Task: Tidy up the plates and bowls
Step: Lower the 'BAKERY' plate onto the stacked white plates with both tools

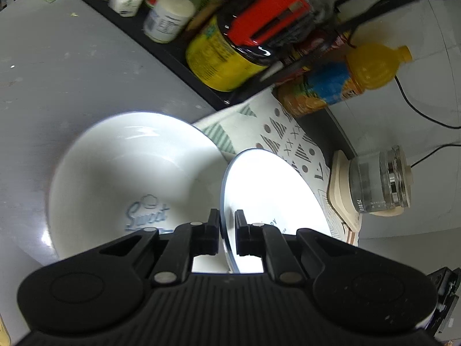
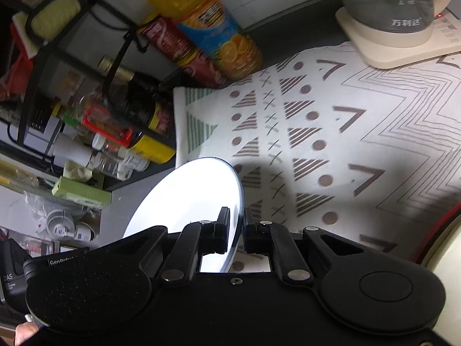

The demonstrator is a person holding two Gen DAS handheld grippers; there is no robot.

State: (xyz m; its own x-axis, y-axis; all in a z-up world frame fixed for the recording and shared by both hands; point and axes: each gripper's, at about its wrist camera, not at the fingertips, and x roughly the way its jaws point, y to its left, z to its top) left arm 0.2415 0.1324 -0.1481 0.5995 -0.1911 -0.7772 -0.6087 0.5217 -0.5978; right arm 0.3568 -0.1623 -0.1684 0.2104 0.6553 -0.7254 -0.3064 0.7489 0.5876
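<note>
A white plate point(image 1: 273, 190) with a thin blue rim hangs above the counter, and my left gripper point(image 1: 227, 225) is shut on its left rim. In the right wrist view the same kind of plate point(image 2: 193, 196) has its right rim pinched in my shut right gripper point(image 2: 236, 227). It looks like one plate held between both grippers. A white bowl point(image 1: 129, 170) with "Sweet" written in blue inside sits on the grey counter point(image 1: 57, 86), just left of the plate. The plate's near edge is hidden behind the gripper bodies.
A patterned mat point(image 2: 360, 144) covers the counter on the right. A black rack point(image 1: 173, 54) crowded with jars and bottles stands at the back. An orange juice bottle point(image 2: 207, 28) and a glass kettle point(image 2: 389, 3) on a cream base stand beyond the mat. A red-rimmed cream object point(image 2: 443, 242) sits at the far right.
</note>
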